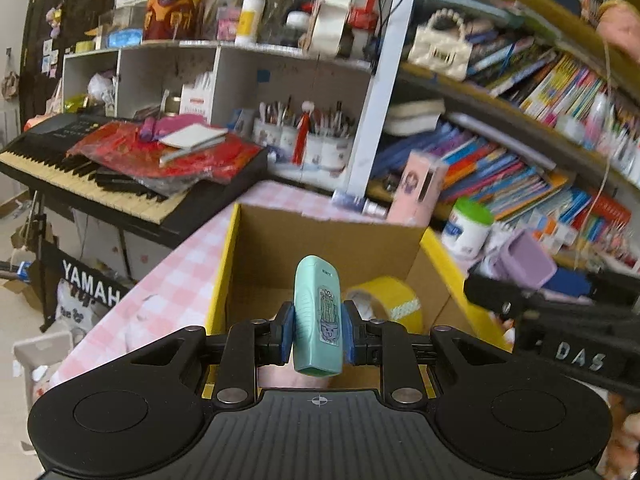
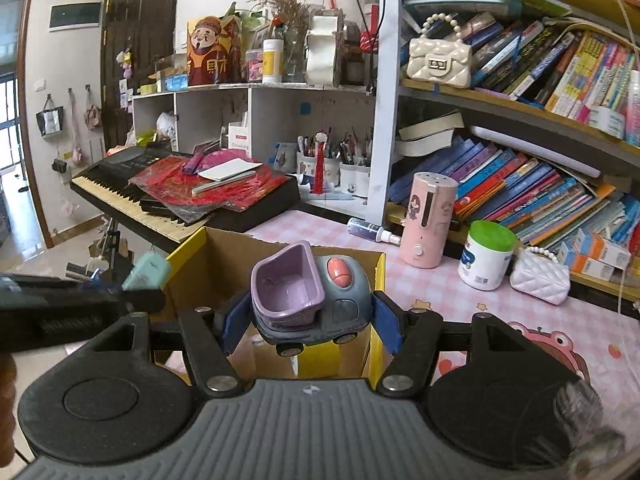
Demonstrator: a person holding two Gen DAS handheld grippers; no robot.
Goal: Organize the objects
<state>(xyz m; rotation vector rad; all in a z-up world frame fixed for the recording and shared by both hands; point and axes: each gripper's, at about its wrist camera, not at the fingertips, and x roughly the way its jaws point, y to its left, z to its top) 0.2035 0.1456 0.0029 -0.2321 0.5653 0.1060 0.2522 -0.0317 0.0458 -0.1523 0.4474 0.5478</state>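
Your left gripper is squeezing a little mint-green case. The jaws are pressed tight on its two flat sides. It stands up tall between the blue pads, and only its lower part is pinched. It looks smooth and hard, with a cactus sticker on the front. If you tip your hand fast, it could swing or slide out, because so much of it sticks up above the pads.

Your right gripper holds a toy truck. It has a purple bucket on the back, a grey-blue body, a pink button on top and small black wheels. The jaws are closed on its two ends, but the right pad seems to touch only the corner. The truck is round and shiny, so it could slip or roll out if you loosen a bit too soon.

Both toys hang over the open cardboard box with yellow sides. It sits on the pink checked table. A roll of yellow tape lies inside.

Your two grippers are close together here. They could bump, so let one go first. The truck hangs near the far wall of the box, so it might hit the edge and bounce onto the table.

Farther back, a pink humidifier and a white tub with a green lid stand well away from the box.
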